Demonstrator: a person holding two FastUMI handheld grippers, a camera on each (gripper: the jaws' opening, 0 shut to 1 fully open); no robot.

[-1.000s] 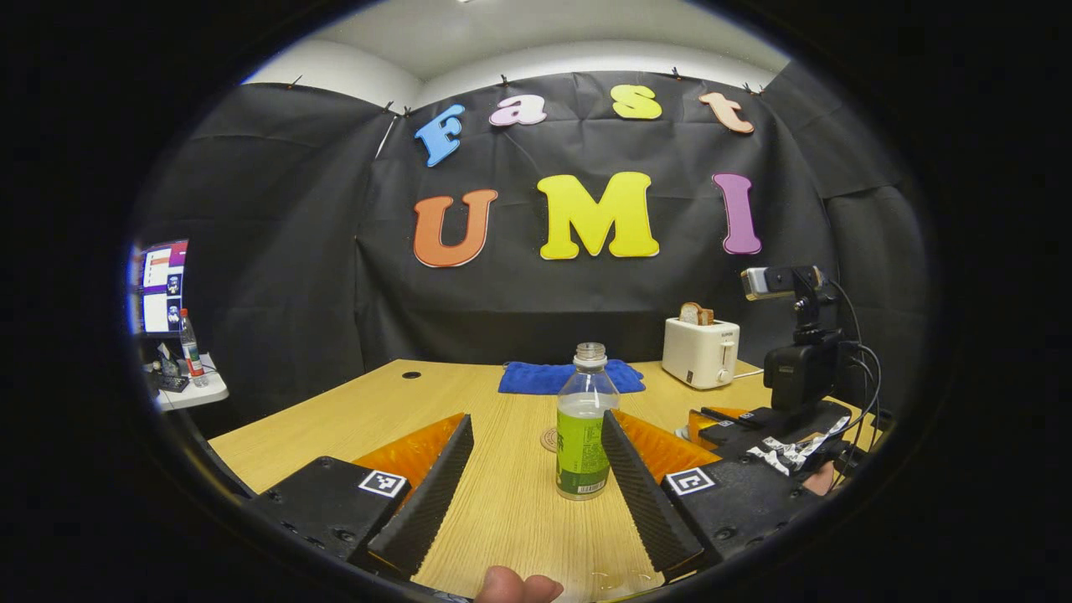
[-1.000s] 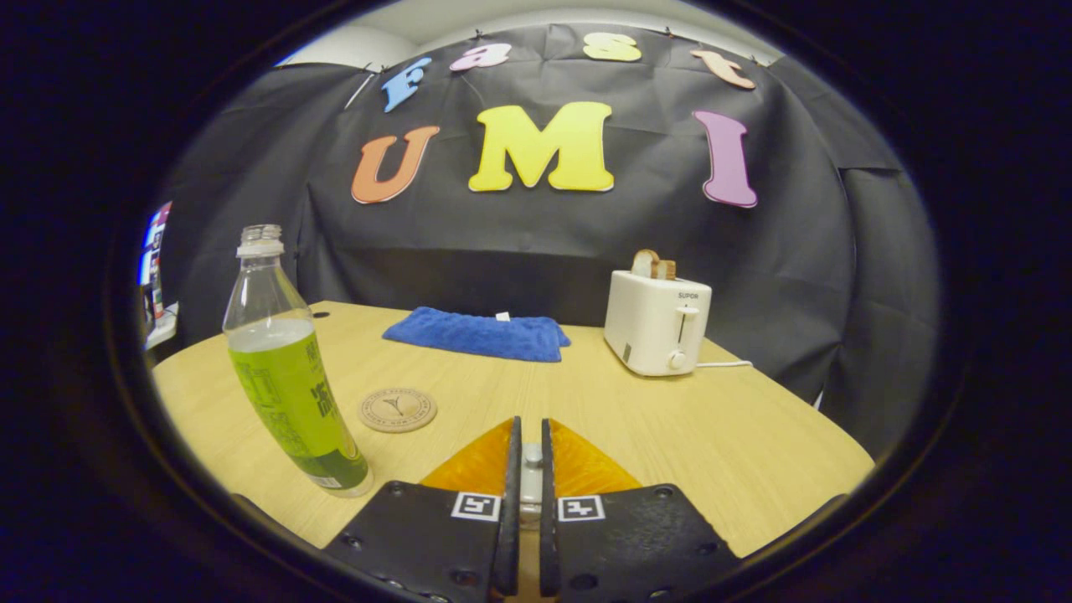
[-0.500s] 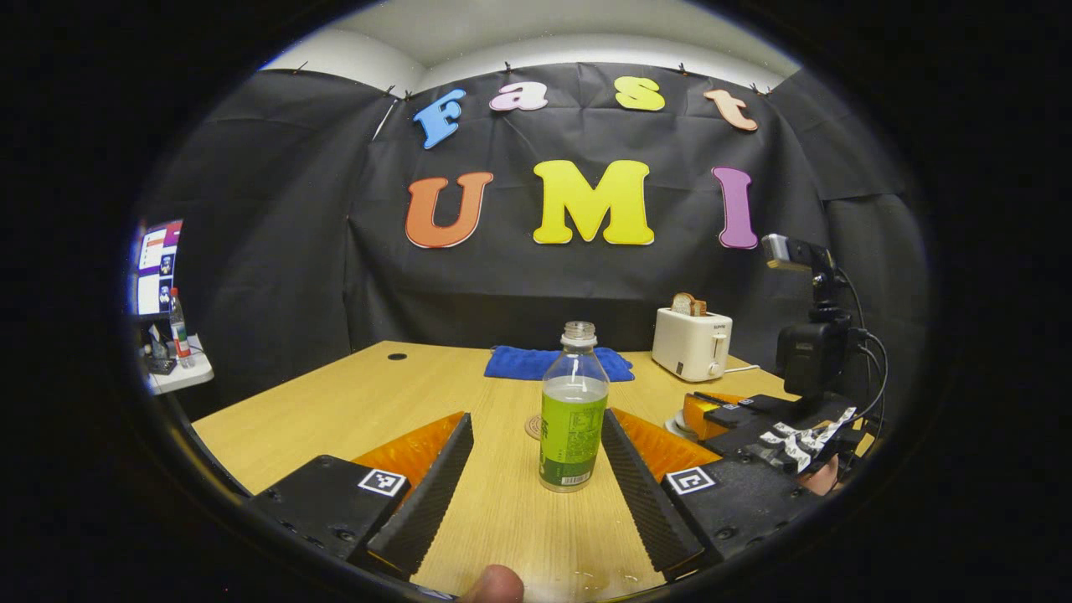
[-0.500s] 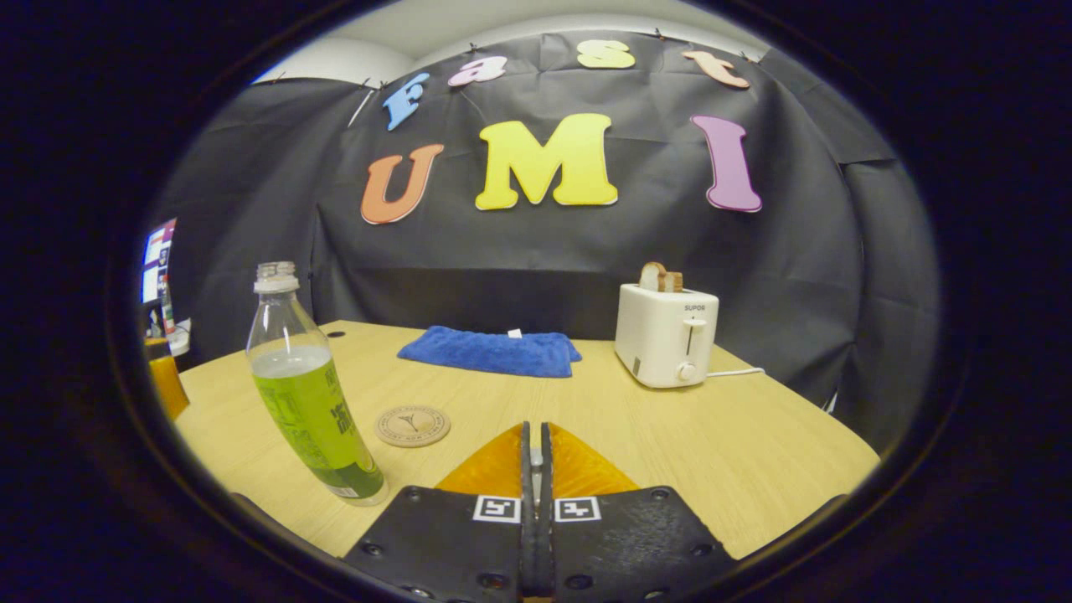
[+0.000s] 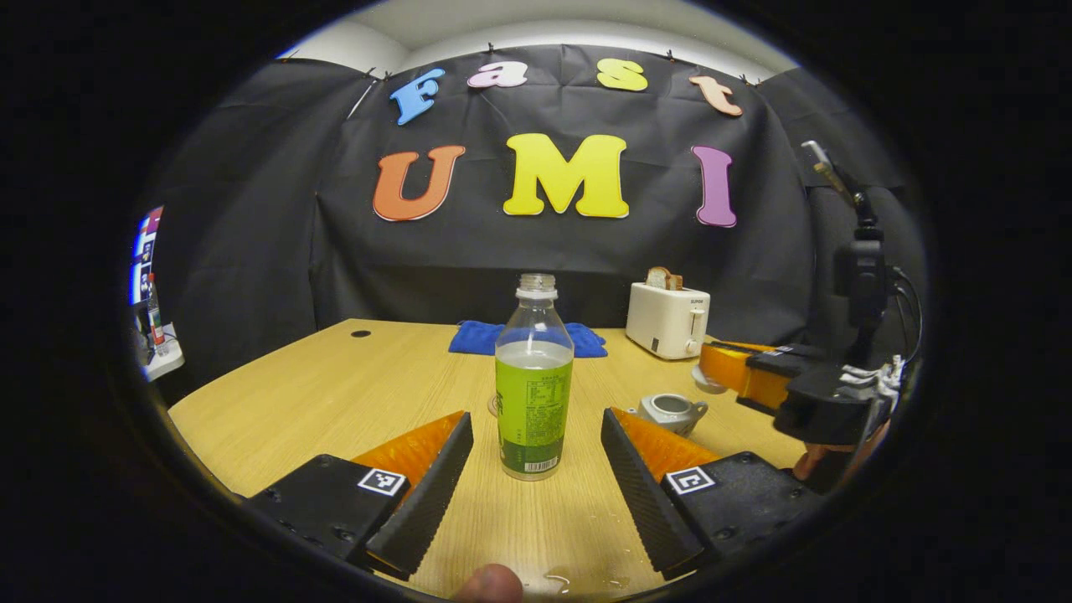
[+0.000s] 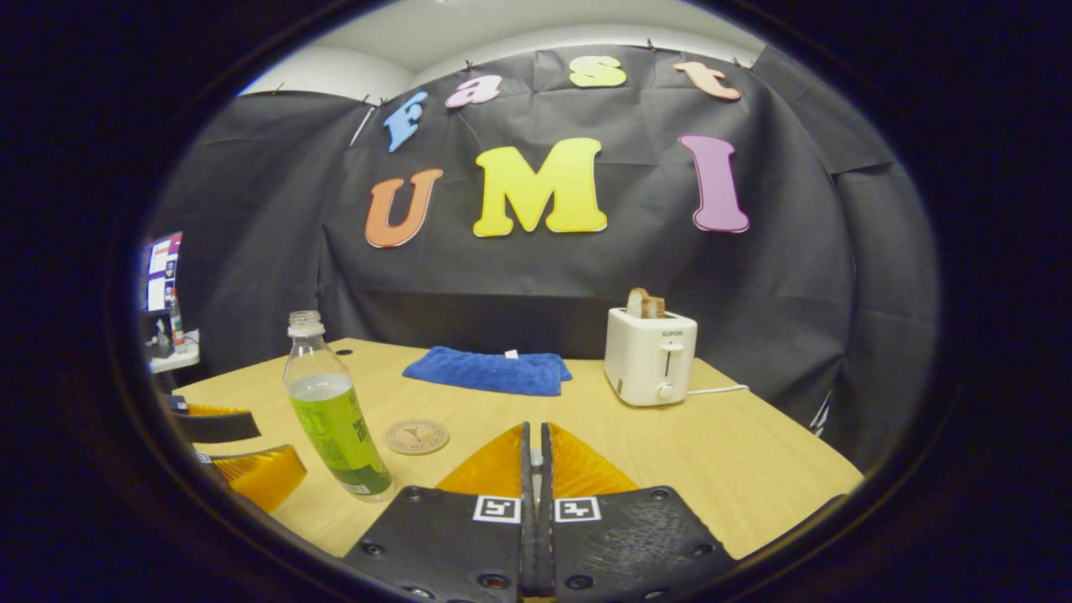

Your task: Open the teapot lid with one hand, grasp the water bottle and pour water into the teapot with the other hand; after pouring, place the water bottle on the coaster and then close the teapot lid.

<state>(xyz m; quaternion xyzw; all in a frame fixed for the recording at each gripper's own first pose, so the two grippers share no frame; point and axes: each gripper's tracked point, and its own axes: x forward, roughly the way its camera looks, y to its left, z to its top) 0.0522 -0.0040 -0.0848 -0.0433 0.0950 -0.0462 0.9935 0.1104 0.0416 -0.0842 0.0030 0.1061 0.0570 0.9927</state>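
I see left gripper (image 5: 536, 469) jaws wide, flanking uncapped water bottle (image 5: 533, 385) | right gripper (image 6: 536, 519) jaws pinched narrow, contents untellable | risk: off-centre closure tips bottle, spilling onto desk (image 5: 335, 394).

A recording booth in a lab, staged as a household corner. Black cloth wall (image 6: 536, 276) is clipped up behind a wooden desk (image 6: 754, 452), with a plain white room wall and ceiling above it. Ahead of the right gripper (image 6: 536, 469), household props stand on the desk: a white toaster (image 6: 649, 355) holding bread and a folded blue towel (image 6: 487, 371). Far to the left gripper's (image 5: 536, 456) left, a lit monitor (image 5: 139, 255) stands over a cluttered side shelf (image 5: 163, 356).
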